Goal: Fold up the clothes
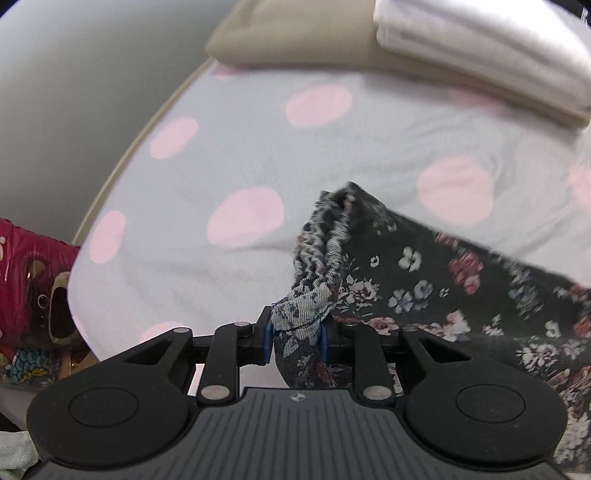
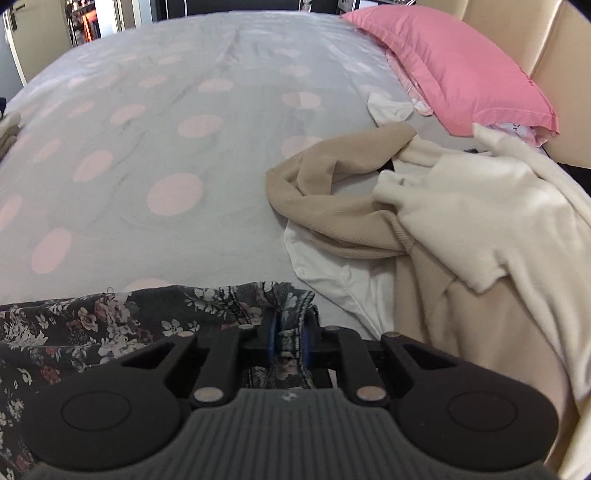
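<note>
A dark garment with a flower print lies across the bed. In the left wrist view its bunched, gathered edge stands up between the blue pads, and my left gripper is shut on that edge. The rest of the cloth trails off to the right. In the right wrist view the same flowered garment stretches to the left along the near edge of the bed, and my right gripper is shut on a stitched fold of it.
The bed carries a pale grey sheet with pink dots. Folded beige and white clothes lie at the far side in the left wrist view. A heap of beige and cream clothes and a pink pillow lie at the right.
</note>
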`<state>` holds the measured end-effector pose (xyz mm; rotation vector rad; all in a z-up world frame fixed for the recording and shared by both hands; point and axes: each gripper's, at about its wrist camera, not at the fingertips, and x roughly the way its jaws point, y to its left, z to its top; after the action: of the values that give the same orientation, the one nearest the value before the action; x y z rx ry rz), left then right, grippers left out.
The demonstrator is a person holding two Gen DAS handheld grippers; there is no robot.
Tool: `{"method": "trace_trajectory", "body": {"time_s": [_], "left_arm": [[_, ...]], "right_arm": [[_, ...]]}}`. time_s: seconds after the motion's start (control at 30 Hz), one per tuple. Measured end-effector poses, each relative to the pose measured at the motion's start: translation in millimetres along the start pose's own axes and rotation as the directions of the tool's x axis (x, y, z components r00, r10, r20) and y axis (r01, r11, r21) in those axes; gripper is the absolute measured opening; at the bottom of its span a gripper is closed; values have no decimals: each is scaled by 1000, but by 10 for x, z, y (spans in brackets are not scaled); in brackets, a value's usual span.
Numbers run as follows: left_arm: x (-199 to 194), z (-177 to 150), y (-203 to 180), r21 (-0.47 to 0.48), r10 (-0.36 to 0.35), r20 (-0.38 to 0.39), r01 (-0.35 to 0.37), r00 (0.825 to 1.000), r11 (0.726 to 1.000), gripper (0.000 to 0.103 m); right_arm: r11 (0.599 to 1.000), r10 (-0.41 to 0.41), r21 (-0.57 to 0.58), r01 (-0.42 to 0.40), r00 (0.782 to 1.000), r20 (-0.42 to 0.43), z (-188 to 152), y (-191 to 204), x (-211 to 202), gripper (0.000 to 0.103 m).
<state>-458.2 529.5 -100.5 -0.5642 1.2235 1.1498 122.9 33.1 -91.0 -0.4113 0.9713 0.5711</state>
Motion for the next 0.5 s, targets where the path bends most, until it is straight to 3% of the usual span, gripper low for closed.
{"method": "trace_trajectory", "body": {"time_s": [0.17, 0.27, 0.33, 0.5], "left_arm": [[215, 9, 152, -36, -3, -63, 1, 998, 999, 41], [94, 29, 337, -96, -84, 14, 85, 996, 992, 42], [-3, 59, 407, -109, -128, 75, 136, 989, 985, 51], [8, 247, 324, -26, -126, 112, 130, 986, 991, 55]], "right_arm": [[1000, 1, -10, -1, 999, -33, 12, 14, 197, 14], [1000, 15, 6, -15, 999, -45, 7, -22, 240, 15], [1000, 20, 23, -19, 999, -50, 13, -33, 241, 15], [1000, 14, 20, -13, 999, -47, 3, -9, 229, 16]]}}
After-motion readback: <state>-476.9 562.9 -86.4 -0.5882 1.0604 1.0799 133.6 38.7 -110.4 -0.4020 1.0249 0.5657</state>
